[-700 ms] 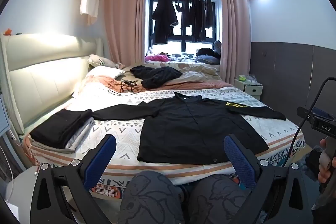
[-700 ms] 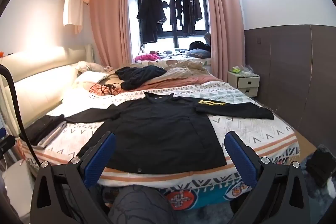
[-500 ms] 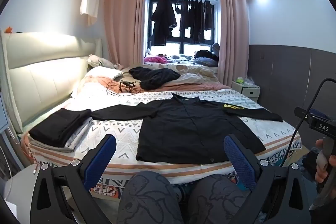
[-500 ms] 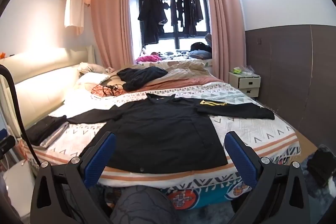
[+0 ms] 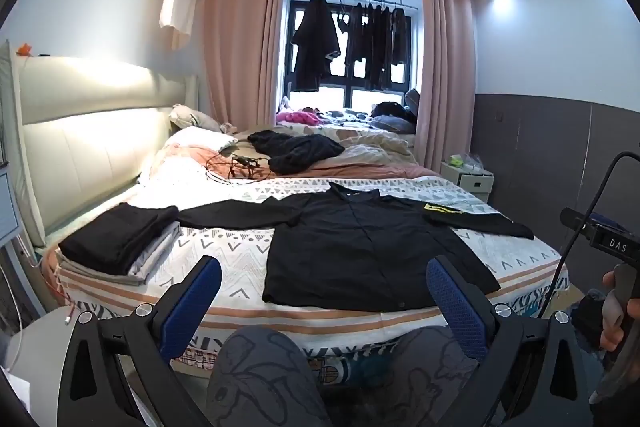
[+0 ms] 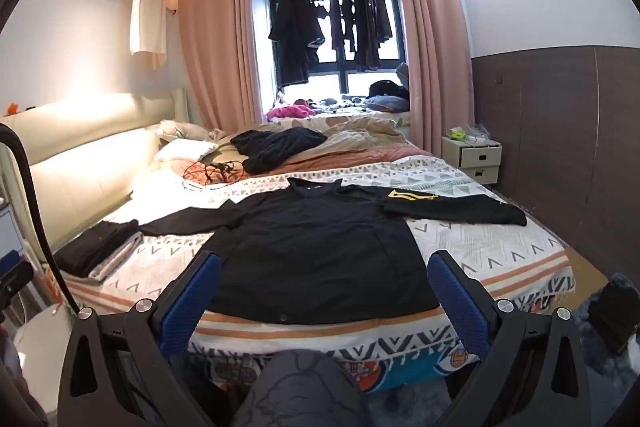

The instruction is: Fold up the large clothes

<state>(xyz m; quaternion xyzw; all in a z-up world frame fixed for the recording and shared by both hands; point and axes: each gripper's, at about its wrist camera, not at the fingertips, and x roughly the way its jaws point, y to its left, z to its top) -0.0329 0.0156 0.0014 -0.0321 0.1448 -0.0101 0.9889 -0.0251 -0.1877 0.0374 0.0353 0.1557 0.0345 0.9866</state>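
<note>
A large black long-sleeved shirt (image 5: 360, 243) (image 6: 320, 251) lies spread flat on the patterned bedspread (image 5: 228, 251) (image 6: 480, 243), sleeves stretched out to both sides, collar toward the window. A yellow emblem marks its right sleeve (image 6: 412, 195). My left gripper (image 5: 323, 283) hovers short of the bed's near edge, open, nothing between its blue pads. My right gripper (image 6: 325, 277) is likewise open and empty, in front of the shirt's hem. The right hand holding its gripper shows at the edge of the left wrist view (image 5: 618, 303).
A stack of folded dark and grey clothes (image 5: 120, 243) sits at the bed's left corner. A rumpled black garment (image 5: 294, 151), cables (image 5: 236, 167) and pillows lie farther back. A nightstand (image 6: 476, 157) stands right of the bed. The person's knees (image 5: 260, 371) are below the grippers.
Both grippers have tilted slightly, so the bed and shirt sit a little lower in view. Jaws stay wide open; the shirt has not moved.
</note>
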